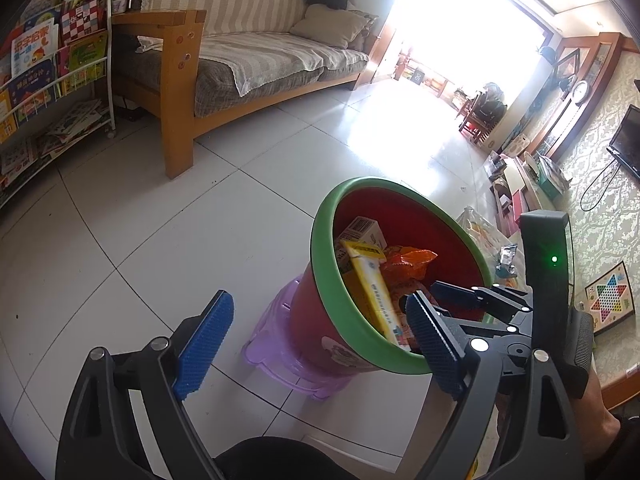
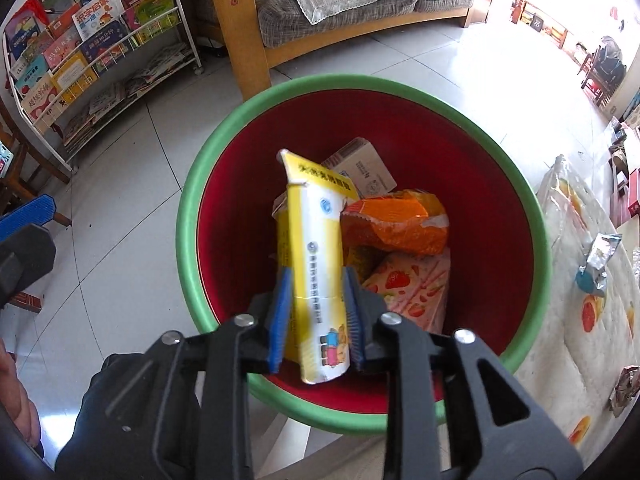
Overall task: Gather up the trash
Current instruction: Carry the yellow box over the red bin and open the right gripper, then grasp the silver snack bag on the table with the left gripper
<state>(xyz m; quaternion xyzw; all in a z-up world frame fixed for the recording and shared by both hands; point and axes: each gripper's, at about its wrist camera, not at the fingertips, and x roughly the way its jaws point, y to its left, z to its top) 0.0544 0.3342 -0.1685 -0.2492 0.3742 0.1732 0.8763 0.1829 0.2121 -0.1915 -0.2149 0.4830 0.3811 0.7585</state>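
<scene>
A red bin with a green rim (image 2: 192,184) holds an orange bag (image 2: 396,224), a strawberry-print packet (image 2: 412,288) and a small carton (image 2: 362,170). A tall yellow-and-white box (image 2: 316,248) leans upright inside it. My right gripper (image 2: 316,312) reaches into the bin, its blue pads on either side of the box's lower half, parted with thin gaps, so it is open. My left gripper (image 1: 320,300) hangs open in front of the bin's rim (image 1: 320,264), with nothing between its fingers. In the left wrist view the right gripper (image 1: 460,296) shows inside the bin.
The bin stands on a purple plastic stool (image 1: 280,344) on white floor tiles. A table with a fruit-print cloth (image 2: 580,320) lies to the right, with a foil wrapper (image 2: 598,260) and another wrapper (image 2: 626,388) on it. A wooden sofa (image 1: 180,92) and a book rack (image 1: 52,80) stand behind.
</scene>
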